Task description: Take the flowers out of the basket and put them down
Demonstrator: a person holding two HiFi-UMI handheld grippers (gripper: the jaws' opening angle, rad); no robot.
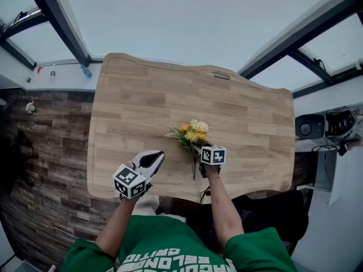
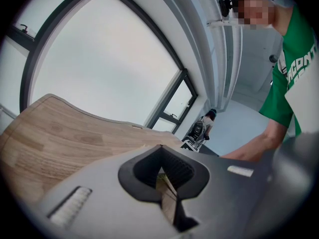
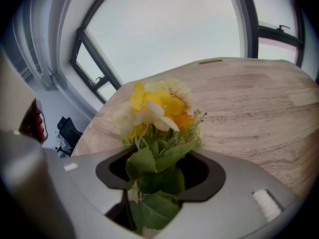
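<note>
A small bunch of yellow, white and orange flowers point(image 1: 191, 132) with green leaves lies on the light wooden table point(image 1: 142, 106), blooms pointing away from me. My right gripper point(image 1: 201, 152) is at its stem end. In the right gripper view the blooms point(image 3: 154, 108) rise just past the jaws, and the leaves and stems fill the gap of the right gripper point(image 3: 157, 156), which stands open around them. My left gripper point(image 1: 154, 158) hangs over the table's near left part, shut and empty; in its own view the left gripper point(image 2: 162, 156) shows only a thin slit. No basket is in view.
The table's front edge point(image 1: 170, 196) runs just under both grippers. A black speaker and cables point(image 1: 309, 126) sit on a ledge off the table's right end. Large windows stand behind the table. A person with a backpack point(image 2: 204, 126) is far off.
</note>
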